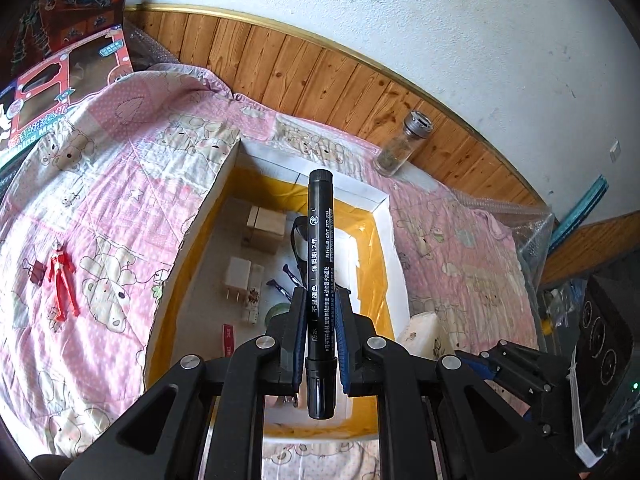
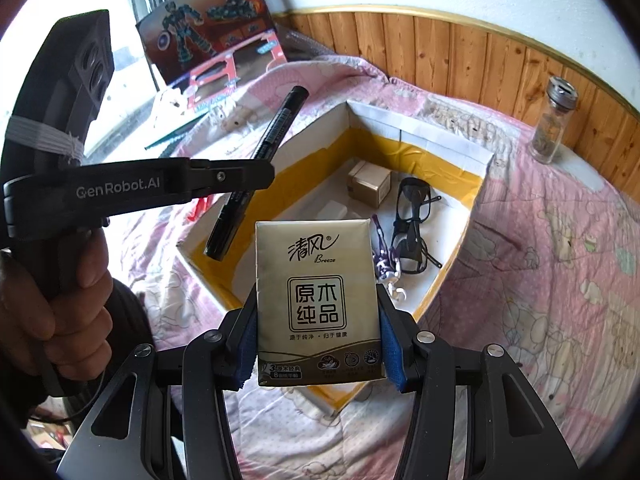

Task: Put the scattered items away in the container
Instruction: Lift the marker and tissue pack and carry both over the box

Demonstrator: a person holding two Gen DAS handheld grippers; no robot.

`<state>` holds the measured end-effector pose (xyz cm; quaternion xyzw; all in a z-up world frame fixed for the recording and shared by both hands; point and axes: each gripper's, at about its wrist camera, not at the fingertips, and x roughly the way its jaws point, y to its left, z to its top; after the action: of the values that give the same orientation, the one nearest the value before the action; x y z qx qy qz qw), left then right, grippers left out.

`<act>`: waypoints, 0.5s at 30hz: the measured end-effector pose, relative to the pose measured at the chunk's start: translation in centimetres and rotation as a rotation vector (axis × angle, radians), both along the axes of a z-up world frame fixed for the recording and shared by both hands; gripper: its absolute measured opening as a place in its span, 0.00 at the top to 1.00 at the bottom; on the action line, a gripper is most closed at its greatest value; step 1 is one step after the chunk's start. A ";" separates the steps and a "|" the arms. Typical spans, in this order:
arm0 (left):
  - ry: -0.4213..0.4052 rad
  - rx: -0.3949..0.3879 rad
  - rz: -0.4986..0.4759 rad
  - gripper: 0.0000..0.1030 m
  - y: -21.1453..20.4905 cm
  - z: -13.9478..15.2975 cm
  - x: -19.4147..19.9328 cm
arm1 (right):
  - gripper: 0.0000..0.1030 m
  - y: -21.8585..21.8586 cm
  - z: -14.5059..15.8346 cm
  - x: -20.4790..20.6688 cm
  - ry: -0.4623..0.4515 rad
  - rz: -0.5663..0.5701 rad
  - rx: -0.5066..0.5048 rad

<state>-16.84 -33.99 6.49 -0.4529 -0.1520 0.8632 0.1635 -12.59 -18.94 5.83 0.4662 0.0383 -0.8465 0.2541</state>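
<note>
step: carrying to white box [image 2: 420, 128] | left gripper [image 1: 318, 312] clamps black marker [image 1: 319, 240] above box | right gripper [image 2: 318, 344] clamps tissue pack [image 2: 318, 300] at box's near edge | next: likely lower, release inside

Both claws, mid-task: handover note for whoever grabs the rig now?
Left claw: shut on the black marker, held above the box.
Right claw: shut on the tissue pack, near the box's front edge.
Box: open on the pink quilt; it already holds the glasses, small cartons, a white charger and a purple figure.
Done: those items are in.
Left: drop the marker and tissue pack in, then fetch the red figure and binder clip on the quilt left of the box. The glass jar by the wall may be one too.
</note>
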 end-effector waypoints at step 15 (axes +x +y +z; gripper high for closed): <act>-0.230 -0.023 0.063 0.62 -1.9 -7.9 -4.3 | 0.45 -0.7 -3.6 -2.6 -0.063 0.016 0.091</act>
<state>-21.16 -35.85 -1.38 -0.5458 -0.1740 0.8118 0.1128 -15.18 -19.62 2.22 0.5035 0.0725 -0.8266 0.2406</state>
